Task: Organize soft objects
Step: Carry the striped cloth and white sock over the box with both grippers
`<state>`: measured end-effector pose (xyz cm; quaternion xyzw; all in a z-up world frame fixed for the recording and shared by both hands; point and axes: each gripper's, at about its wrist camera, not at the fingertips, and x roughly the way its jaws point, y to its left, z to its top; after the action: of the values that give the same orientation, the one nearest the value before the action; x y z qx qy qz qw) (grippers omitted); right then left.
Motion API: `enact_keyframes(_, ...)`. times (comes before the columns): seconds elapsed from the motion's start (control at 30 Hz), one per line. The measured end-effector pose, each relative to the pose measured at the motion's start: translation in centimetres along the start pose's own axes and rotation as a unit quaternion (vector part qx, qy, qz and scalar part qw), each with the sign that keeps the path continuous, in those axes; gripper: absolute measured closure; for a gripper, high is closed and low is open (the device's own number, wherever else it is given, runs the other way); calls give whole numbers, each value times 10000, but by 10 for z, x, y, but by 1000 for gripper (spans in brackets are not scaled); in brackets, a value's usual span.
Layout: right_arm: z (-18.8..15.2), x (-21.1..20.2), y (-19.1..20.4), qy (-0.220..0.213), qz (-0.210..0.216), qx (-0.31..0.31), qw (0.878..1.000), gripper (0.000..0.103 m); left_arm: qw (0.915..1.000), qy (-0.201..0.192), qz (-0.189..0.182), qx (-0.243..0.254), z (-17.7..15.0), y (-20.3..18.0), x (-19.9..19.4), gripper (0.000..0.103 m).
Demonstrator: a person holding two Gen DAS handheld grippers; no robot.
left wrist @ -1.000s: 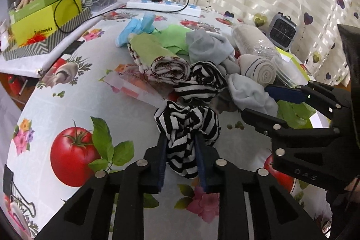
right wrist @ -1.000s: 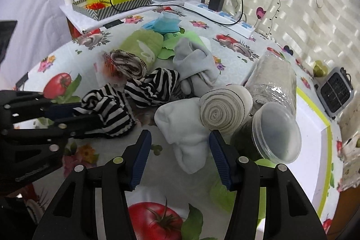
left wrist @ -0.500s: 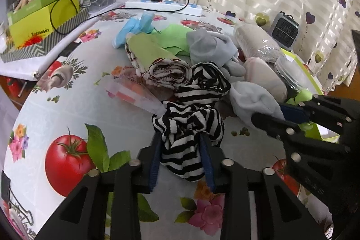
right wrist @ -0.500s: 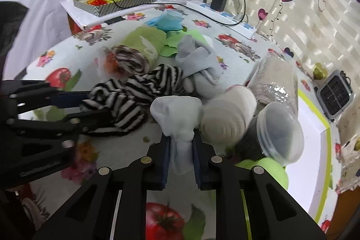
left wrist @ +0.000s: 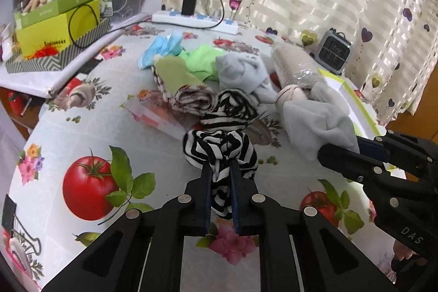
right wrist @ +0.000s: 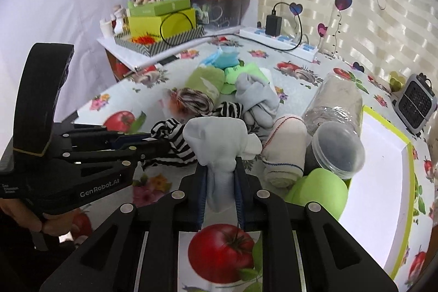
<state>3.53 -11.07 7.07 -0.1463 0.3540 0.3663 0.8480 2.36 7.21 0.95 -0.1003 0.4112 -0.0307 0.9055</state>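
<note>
Tongs [left wrist: 221, 168] pinch striped cloth [left wrist: 219, 148] amid bare tablecloth [left wrist: 131, 138]

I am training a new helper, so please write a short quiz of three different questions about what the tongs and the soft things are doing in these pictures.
1. True or false: the left tongs are shut on the striped sock.
2. Which item do the right tongs grip? A) green roll B) pale grey sock C) cream rolled cloth
3. Fill in: the clear jar lies on its ____.

Key: 1 true. 2 B, the pale grey sock; the cream rolled cloth lies beside it, not gripped. 3 side.
</note>
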Motion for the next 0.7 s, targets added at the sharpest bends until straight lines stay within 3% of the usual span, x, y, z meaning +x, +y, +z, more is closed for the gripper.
enact_keyframes(0.7,-20,-61,-42,-567,-258,800,9948,85,9987,-374,-185,281,18,-41,-38,92)
